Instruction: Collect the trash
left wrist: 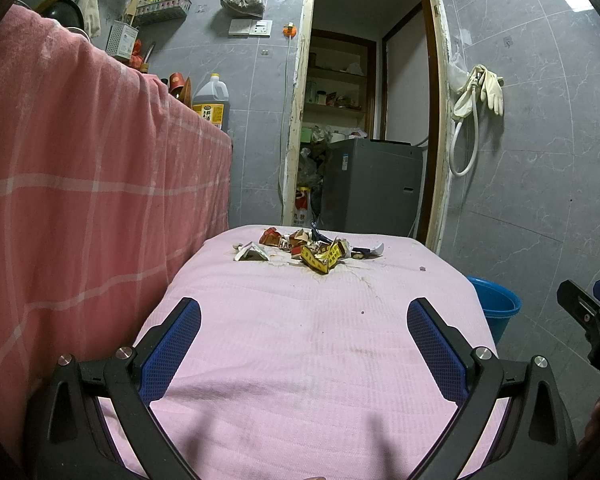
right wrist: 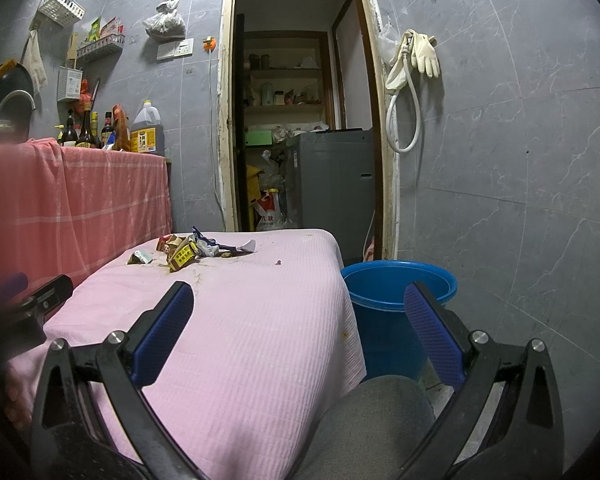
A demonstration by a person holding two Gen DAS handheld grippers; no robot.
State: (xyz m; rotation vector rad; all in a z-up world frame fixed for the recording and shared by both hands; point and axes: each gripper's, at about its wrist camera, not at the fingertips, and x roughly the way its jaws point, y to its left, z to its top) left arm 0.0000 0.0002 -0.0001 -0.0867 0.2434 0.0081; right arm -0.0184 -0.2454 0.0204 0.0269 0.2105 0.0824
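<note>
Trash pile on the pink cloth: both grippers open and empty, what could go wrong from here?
1. The trash pile is loose torn wrappers; a pinch may lift one scrap and scatter others, or snag the pink cloth.
2. The blue bucket sits on the floor beside the table's right edge, below it; a release short of its rim probably drops scraps on the floor.
3. A small crumb lies apart from the pile and is easily missed.

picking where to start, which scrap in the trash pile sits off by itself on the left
The folded whitish scrap, lying apart at the left edge of the pile. The red and yellow wrappers are bunched together to its right.
</note>
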